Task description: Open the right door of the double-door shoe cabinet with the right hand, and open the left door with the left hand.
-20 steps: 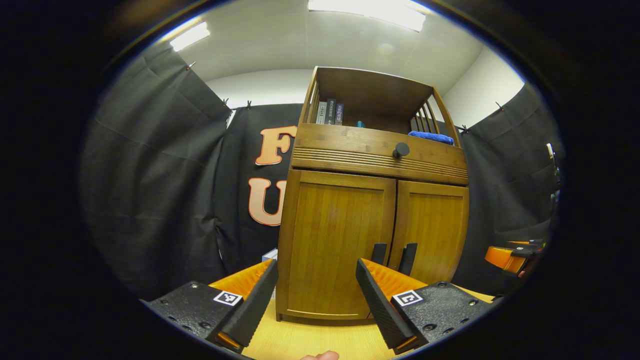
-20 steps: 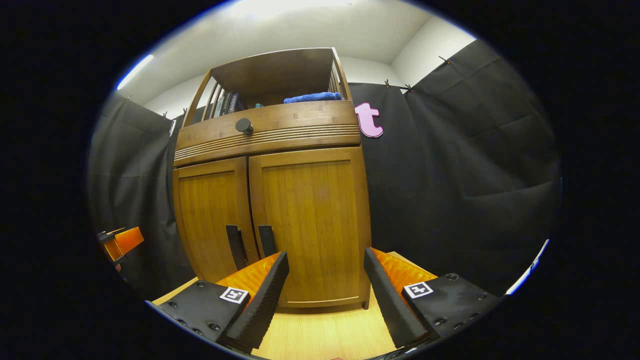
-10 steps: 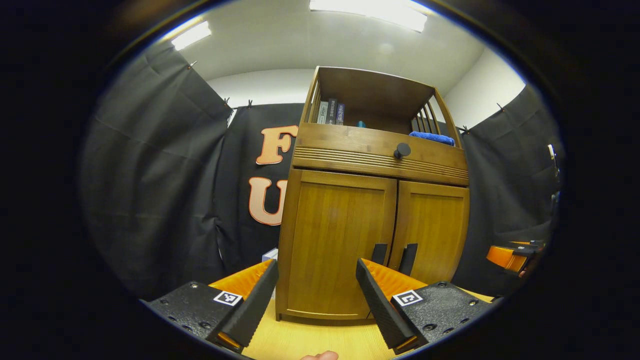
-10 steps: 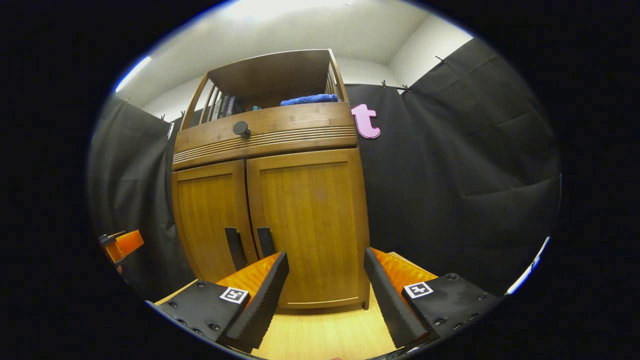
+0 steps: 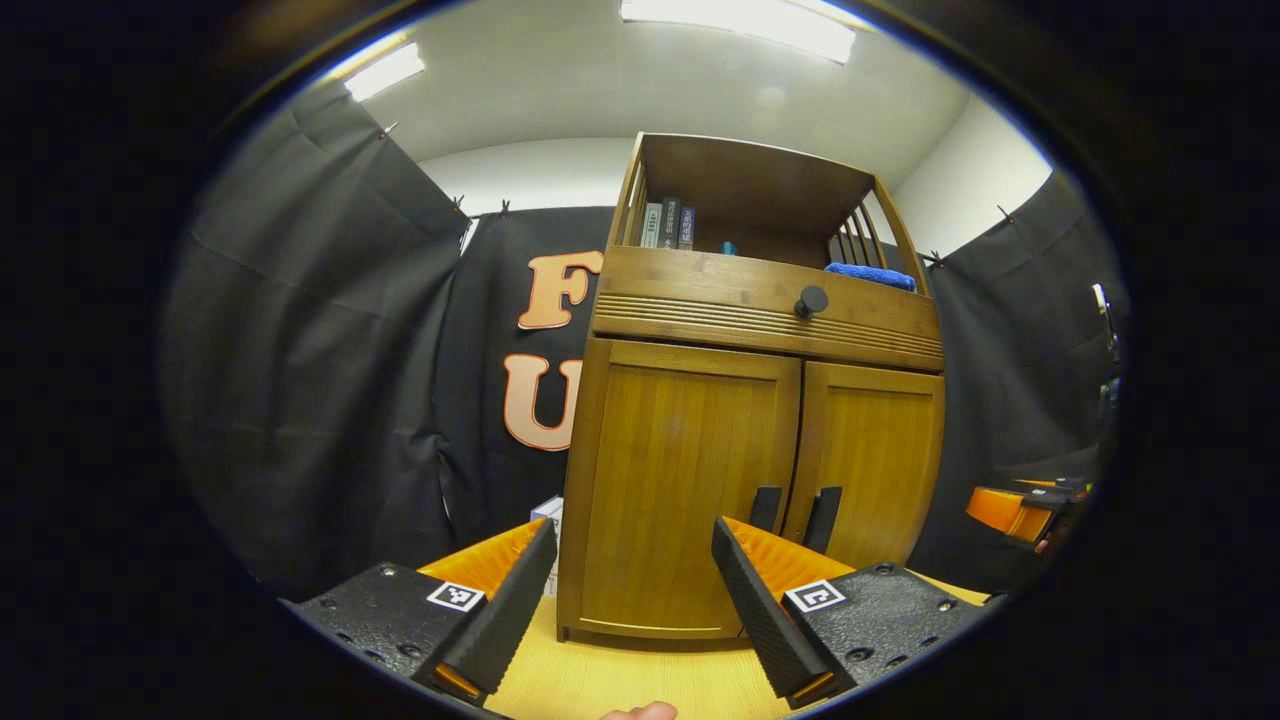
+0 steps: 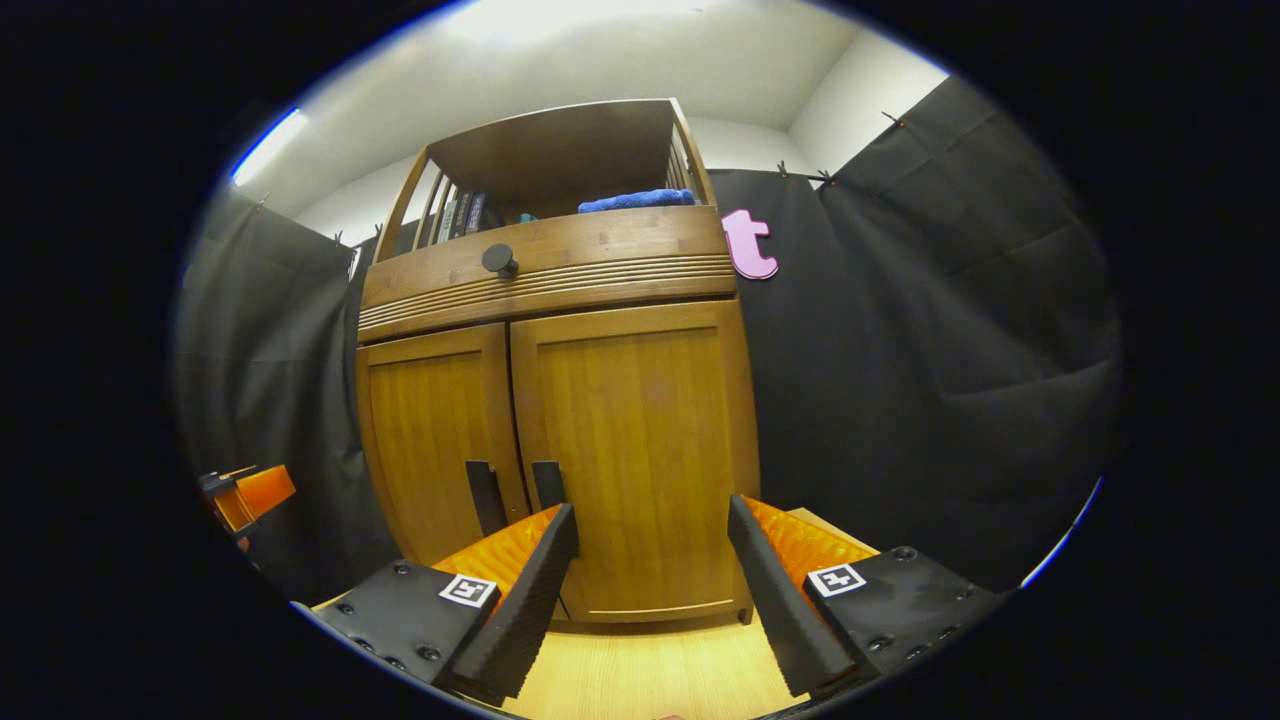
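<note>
Left gripper view first: I have my left gripper (image 5: 632, 590) low in front of the shoe cabinet (image 5: 750, 400), fingers spread wide with nothing between them; the cabinet stands on the pale wood tabletop (image 5: 640, 680), straight ahead and a little right of my line; left door (image 5: 680, 490) and right door (image 5: 868, 460) both look flush and closed; two dark vertical handles meet at the centre seam, the left handle (image 5: 765, 508) just beside the right handle (image 5: 824, 518); above the doors sits a ribbed drawer front with a round knob (image 5: 811, 300); the open top shelf holds books (image 5: 668, 224) and a blue cloth (image 5: 870, 275); the other gripper (image 5: 1020, 505) shows far off at the right edge; I judge the step as approach, no door touched yet.

Right gripper view: my right gripper (image 6: 652, 590) is likewise open and empty, aimed at the lower part of the right door (image 6: 635, 460); the right handle (image 6: 548, 485) lies to the left of my fingers, partly behind one of them; the left door (image 6: 435, 440) is beyond it; wood is warm brown with vertical grain, panels framed, no gap visible at the seam.

Next move, as I read it: shift the right gripper toward the seam, straddle the right handle, close, then pull outward along the hinge arc; the handles sit close together, so I should avoid catching both.
</note>
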### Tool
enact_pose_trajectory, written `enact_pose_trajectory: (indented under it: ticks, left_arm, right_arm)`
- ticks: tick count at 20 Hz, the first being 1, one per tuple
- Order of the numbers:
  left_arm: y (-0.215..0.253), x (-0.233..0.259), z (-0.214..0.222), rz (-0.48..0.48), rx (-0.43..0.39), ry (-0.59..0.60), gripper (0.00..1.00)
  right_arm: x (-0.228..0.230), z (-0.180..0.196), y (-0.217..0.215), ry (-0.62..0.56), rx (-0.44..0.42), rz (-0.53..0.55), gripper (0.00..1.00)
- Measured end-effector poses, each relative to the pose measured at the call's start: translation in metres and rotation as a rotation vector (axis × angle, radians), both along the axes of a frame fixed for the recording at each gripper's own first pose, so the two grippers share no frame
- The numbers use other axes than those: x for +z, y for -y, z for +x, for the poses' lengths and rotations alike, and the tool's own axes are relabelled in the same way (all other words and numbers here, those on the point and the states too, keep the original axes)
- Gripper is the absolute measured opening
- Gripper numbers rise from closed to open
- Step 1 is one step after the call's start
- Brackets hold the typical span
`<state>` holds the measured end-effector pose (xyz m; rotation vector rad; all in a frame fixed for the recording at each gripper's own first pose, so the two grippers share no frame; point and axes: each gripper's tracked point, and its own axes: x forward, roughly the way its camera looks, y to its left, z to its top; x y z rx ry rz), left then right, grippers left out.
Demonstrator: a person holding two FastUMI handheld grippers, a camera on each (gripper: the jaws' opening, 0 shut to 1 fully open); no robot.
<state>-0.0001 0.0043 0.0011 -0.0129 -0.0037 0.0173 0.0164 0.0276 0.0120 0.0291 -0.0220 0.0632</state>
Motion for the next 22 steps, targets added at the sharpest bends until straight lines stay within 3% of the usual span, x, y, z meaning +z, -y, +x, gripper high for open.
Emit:
enact_pose_trajectory:
  ticks: [1, 2, 3, 8, 9, 10, 12, 13, 14, 15, 16, 18, 22]
  left_arm:
    - [-0.001, 0.000, 0.000, -0.006, 0.006, -0.002, 0.98]
    - [-0.002, -0.001, 0.000, -0.011, 0.012, -0.004, 0.98]
    - [-0.003, -0.001, 0.000, -0.015, 0.018, -0.005, 0.94]
    - [-0.017, 0.001, -0.003, -0.009, 0.048, -0.003, 0.98]
    - [-0.017, 0.002, -0.003, -0.008, 0.055, -0.004, 0.98]
    - [-0.019, 0.001, -0.003, -0.006, 0.062, -0.007, 0.98]
    - [-0.026, -0.001, -0.005, 0.002, 0.078, -0.012, 0.94]
    - [-0.031, -0.001, -0.007, 0.007, 0.086, -0.013, 0.94]
    - [-0.034, 0.000, -0.008, 0.010, 0.094, -0.012, 0.94]
    - [-0.035, 0.000, -0.009, 0.013, 0.101, -0.011, 0.94]
    - [-0.037, 0.001, -0.010, 0.016, 0.108, -0.010, 0.98]
    - [-0.041, 0.002, -0.010, 0.020, 0.121, -0.007, 0.94]
    - [-0.046, 0.005, -0.011, 0.019, 0.140, 0.004, 0.98]
  right_arm:
    - [0.003, 0.006, -0.008, 0.007, 0.015, 0.006, 0.89]
    - [0.006, 0.015, -0.016, 0.013, 0.030, 0.005, 0.97]
    - [0.008, 0.025, -0.025, 0.019, 0.046, 0.001, 0.97]
    - [0.013, 0.082, -0.065, 0.042, 0.106, -0.028, 0.98]
    - [0.009, 0.094, -0.070, 0.040, 0.106, -0.033, 0.89]
    - [0.004, 0.105, -0.072, 0.033, 0.105, -0.038, 0.98]
    - [-0.007, 0.125, -0.079, 0.021, 0.097, -0.051, 0.94]
    - [-0.011, 0.132, -0.080, 0.017, 0.092, -0.055, 1.00]
    - [-0.015, 0.140, -0.083, 0.014, 0.089, -0.056, 0.88]
    - [-0.019, 0.146, -0.085, 0.011, 0.091, -0.056, 0.98]
    - [-0.024, 0.155, -0.087, 0.005, 0.091, -0.059, 0.98]
    - [-0.036, 0.169, -0.090, -0.014, 0.083, -0.069, 0.98]
    - [-0.068, 0.186, -0.090, -0.086, 0.071, -0.077, 0.97]
